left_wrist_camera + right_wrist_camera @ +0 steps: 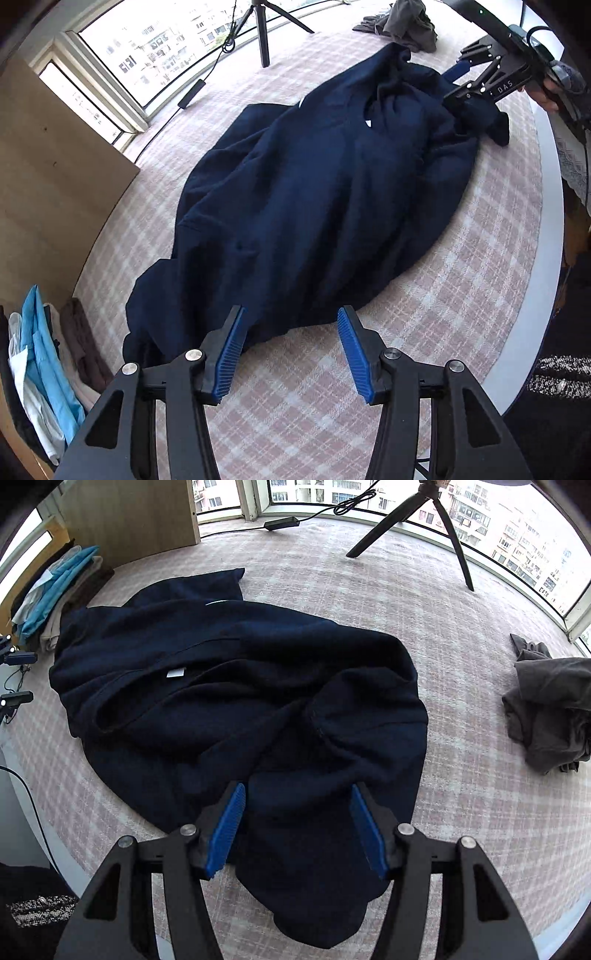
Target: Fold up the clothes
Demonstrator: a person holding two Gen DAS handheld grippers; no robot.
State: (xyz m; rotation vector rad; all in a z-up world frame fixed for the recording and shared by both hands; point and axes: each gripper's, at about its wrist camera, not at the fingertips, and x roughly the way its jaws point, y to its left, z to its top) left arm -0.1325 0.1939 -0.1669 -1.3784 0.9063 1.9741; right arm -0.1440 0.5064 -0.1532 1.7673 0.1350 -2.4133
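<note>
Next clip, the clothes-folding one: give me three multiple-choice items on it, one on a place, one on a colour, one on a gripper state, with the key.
1. Where does the crumpled grey garment lie?
A. On the checked pink-and-white cover, apart from the navy garment
B. On top of the navy garment
C. In the stack by the wooden panel

2. What colour is the large garment spread in the middle?
A. Red
B. Dark navy
C. White

3. How does the left gripper stand?
A. Shut on the navy cloth
B. Shut on nothing
C. Open

Key: 1 A, bare checked cover separates them; 2 B, the cloth is dark navy in both views; 3 C, its blue pads stand apart over the cover, gripping nothing.
</note>
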